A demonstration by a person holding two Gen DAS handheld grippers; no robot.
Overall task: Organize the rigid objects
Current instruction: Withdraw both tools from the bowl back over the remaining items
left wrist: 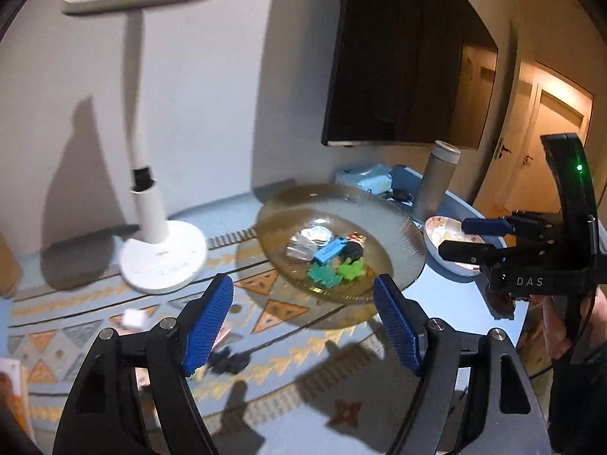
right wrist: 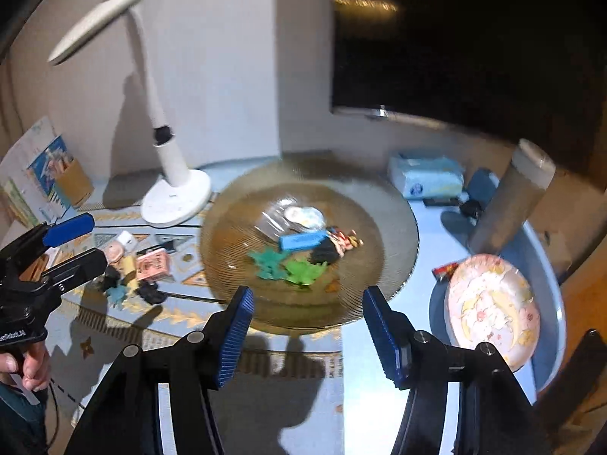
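While both grippers hang above the surface, the scene reads so:
Left gripper (left wrist: 299, 318): fingers spread wide, nothing between them; it hovers on the near side of the glass dish (left wrist: 394, 223).
Right gripper (right wrist: 307, 326): fingers spread, nothing between them; it hovers at the near rim of the glass dish.
Glass dish: amber, ribbed, resting on the surface (right wrist: 364, 379); it holds a blue block (right wrist: 302, 240), a teal toy (right wrist: 270, 261), a green toy (right wrist: 303, 271), a small black piece and a few other bits too blurred to name.
Loose pile (right wrist: 132, 269): small things lying on the patterned mat, left of the glass dish, near the other gripper's tip.
Desk lamp (right wrist: 176, 197): white, standing behind and left of the glass dish.
Pink plate (right wrist: 493, 309): right of the glass dish, apart from it.
Grey flask (right wrist: 508, 204): behind the pink plate.
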